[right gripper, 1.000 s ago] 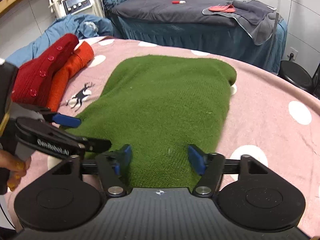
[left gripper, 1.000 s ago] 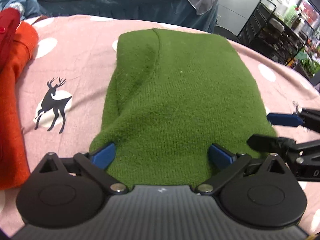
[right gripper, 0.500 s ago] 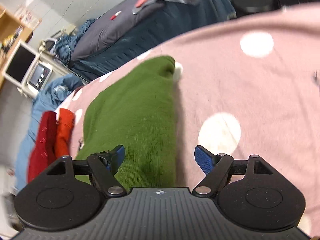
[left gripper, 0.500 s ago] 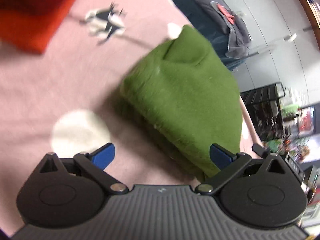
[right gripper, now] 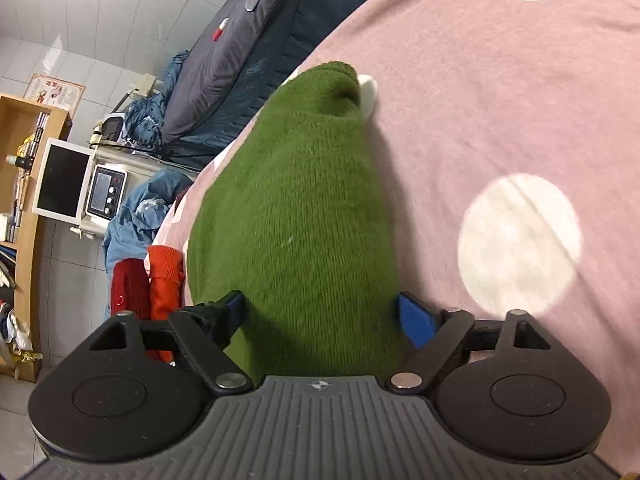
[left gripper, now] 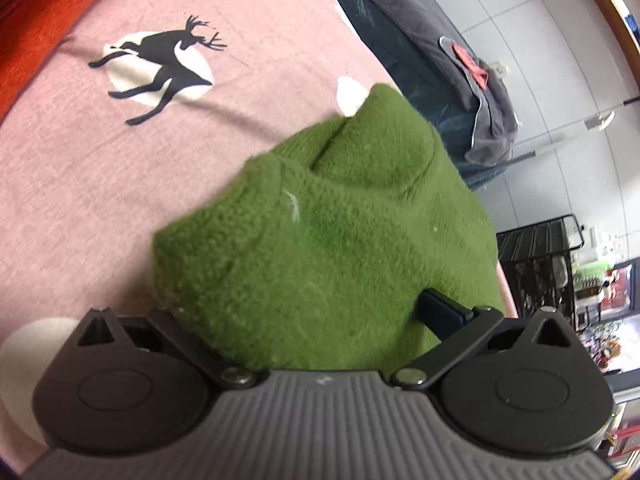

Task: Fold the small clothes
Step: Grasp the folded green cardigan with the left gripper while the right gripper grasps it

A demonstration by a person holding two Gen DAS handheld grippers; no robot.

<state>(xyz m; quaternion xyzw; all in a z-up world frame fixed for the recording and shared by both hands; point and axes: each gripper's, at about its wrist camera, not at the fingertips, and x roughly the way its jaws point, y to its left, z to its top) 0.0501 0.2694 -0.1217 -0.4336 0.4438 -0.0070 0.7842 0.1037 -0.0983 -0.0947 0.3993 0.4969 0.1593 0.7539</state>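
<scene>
Between spread jaws (both pairs), green sweater (left gripper: 340, 248).

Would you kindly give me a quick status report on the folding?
Both tongs open, straddling the green sweater. Sweater bunched on the pink blanket. Red and orange clothes lie beside it, apart.

White tiled wall (right gripper: 80, 20), dark-covered bed (right gripper: 248, 40), wooden shelf (right gripper: 24, 168), black wire rack (left gripper: 536, 268)
</scene>
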